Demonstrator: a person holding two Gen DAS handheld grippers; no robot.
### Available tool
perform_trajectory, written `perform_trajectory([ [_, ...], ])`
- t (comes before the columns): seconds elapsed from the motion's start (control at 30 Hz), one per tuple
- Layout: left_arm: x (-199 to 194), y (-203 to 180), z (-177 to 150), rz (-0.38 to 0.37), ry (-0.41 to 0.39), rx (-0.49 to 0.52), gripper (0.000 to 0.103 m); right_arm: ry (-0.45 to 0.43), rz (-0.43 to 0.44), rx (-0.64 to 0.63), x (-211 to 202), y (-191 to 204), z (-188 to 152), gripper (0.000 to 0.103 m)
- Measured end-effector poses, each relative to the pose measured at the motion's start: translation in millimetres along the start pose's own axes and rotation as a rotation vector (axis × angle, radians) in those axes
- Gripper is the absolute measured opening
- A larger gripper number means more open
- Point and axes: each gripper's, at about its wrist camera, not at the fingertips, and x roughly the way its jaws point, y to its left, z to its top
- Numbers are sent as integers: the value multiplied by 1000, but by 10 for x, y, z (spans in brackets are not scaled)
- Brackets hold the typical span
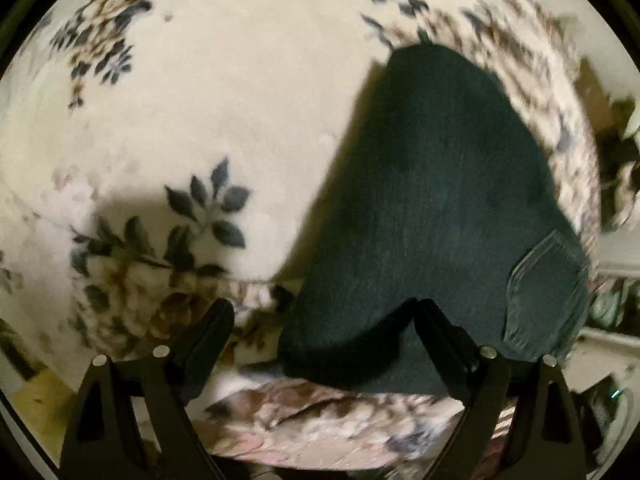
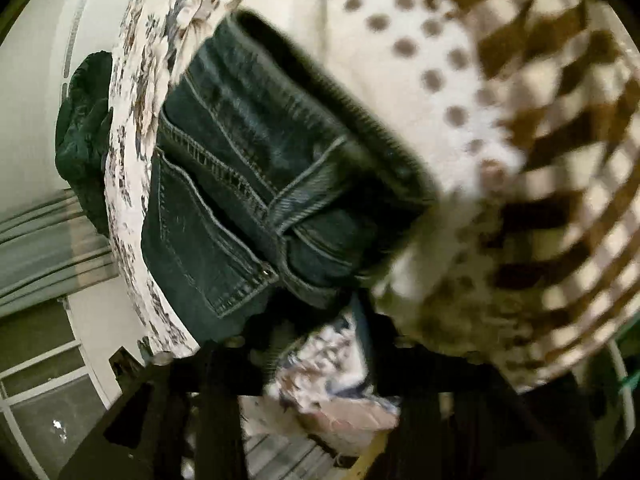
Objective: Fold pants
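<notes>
Dark blue-green jeans (image 1: 436, 208) lie folded on a cream floral blanket (image 1: 240, 100), a back pocket (image 1: 544, 292) at the right. My left gripper (image 1: 320, 312) is open just above the near edge of the jeans, its right finger (image 1: 436, 328) over the denim, its left finger (image 1: 208, 332) over the blanket. In the right wrist view the jeans' waistband and pocket (image 2: 248, 184) fill the centre. My right gripper (image 2: 308, 356) is open close to the waistband corner; its fingers are dark and blurred.
The blanket's edge (image 1: 320, 428) hangs just below my left gripper. A brown checked and dotted cover (image 2: 540, 120) lies right of the jeans. A dark green cloth (image 2: 84, 132) sits beyond the bed edge, with a white wall and a window (image 2: 36, 380) at the left.
</notes>
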Motion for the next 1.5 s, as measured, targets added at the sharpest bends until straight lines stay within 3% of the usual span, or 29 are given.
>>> perform_trajectory([
  [0.03, 24, 43, 14, -20, -2, -15, 93, -10, 29, 6, -49, -43, -5, 60],
  [0.17, 219, 212, 90, -177, -6, -98, 93, -48, 76, -21, -27, -106, 40, 65],
  [0.33, 292, 109, 196, -238, -35, -43, 93, -42, 111, -44, 342, -88, 123, 72],
  [0.57, 404, 114, 316, -318, -57, -72, 94, -93, 225, 19, 582, -154, 59, 76],
  [0.67, 392, 152, 303, -328, -63, -74, 95, -106, 279, 26, 610, -118, 55, 80],
  [0.9, 392, 219, 319, -375, -55, -88, 95, -159, 298, -55, 488, 201, 15, 80],
  [1.0, 395, 242, 297, -372, -61, -84, 95, -175, 269, -124, 451, 269, -8, 80],
  [1.13, 391, 220, 300, -373, -62, -78, 95, -147, 219, -130, 713, 320, 274, 82],
  [1.37, 376, 210, 287, -412, -77, -52, 95, -147, 320, -133, 657, 476, 306, 83],
  [1.43, 370, 156, 256, -418, -97, -30, 95, -149, 307, -147, 722, 513, 329, 83],
  [1.47, 358, 116, 244, -412, -107, -13, 89, -150, 300, -134, 772, 514, 349, 83],
  [1.5, 339, 84, 228, -412, -116, 1, 70, -148, 287, -129, 814, 535, 370, 83],
])
